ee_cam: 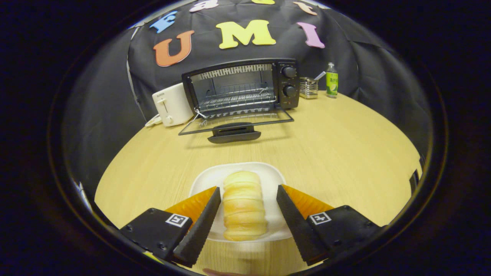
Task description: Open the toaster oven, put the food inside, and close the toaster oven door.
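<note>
The claw [248, 199] is spread wide, its two ridged black fingers [203, 220] angled outward.

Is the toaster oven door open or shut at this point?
Open. The toaster oven door lies folded down flat over the table, exposing the wire rack. The gripper is open, straddling the bread.

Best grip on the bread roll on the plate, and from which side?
Take the roll across its middle, one finger on each long side, coming down from above. It lies lengthwise on the plate, in line with the fingers, so its narrow width fits the gap. The gripper is open and already straddles it, with a gap on both sides. It looks soft, so close gently.
</note>
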Demonstrator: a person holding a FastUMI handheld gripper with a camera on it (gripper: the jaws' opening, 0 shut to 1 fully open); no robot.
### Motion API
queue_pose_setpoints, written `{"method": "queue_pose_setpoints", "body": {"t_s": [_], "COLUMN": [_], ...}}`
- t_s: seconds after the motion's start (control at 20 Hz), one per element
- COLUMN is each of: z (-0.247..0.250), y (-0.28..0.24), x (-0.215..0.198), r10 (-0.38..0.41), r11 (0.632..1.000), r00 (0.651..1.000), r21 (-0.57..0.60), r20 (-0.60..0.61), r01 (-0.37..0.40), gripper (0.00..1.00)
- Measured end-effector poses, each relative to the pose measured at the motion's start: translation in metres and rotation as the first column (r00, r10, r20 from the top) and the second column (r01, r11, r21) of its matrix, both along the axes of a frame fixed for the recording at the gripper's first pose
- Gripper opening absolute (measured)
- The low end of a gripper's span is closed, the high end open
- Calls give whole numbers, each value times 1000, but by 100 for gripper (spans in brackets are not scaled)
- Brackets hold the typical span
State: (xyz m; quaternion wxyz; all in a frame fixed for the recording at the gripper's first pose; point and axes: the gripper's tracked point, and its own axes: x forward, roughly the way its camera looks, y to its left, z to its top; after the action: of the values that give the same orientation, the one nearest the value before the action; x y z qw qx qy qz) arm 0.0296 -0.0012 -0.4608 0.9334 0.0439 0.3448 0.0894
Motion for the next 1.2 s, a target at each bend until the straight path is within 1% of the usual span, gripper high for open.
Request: {"method": "queue_pose_setpoints", "body": {"t_s": [0.05, 0.3, 0.45, 0.55, 0.65, 0.75, 0.85, 1.0, 1.05, 1.1, 1.2], "z": [3, 2, 2, 11, 25, 39, 54, 72, 78, 82, 95], "y": [-1, -2, -3, -5, -11, -14, -13, -17, -13, -8, 3], "x": [5, 5, 6, 7, 10, 13, 16, 28, 30, 31, 34], "r10": [-2, -9, -14, -30, -51, -70, -84, -135, -138, -138, -128], "r11": [1000, 999, 996, 988, 978, 960, 923, 863, 831, 789, 696], "r00": [999, 999, 999, 998, 995, 991, 988, 977, 977, 978, 982], "r21": [2, 54, 91, 152, 206, 278, 385, 505, 556, 614, 718], "r20": [34, 40, 39, 49, 82, 111, 131, 166, 165, 154, 141], "r01": [2, 7, 11, 23, 33, 37, 27, 34, 24, 14, -13], "gripper": [97, 70, 67, 63, 63, 62, 62, 62, 62, 62, 61]}}
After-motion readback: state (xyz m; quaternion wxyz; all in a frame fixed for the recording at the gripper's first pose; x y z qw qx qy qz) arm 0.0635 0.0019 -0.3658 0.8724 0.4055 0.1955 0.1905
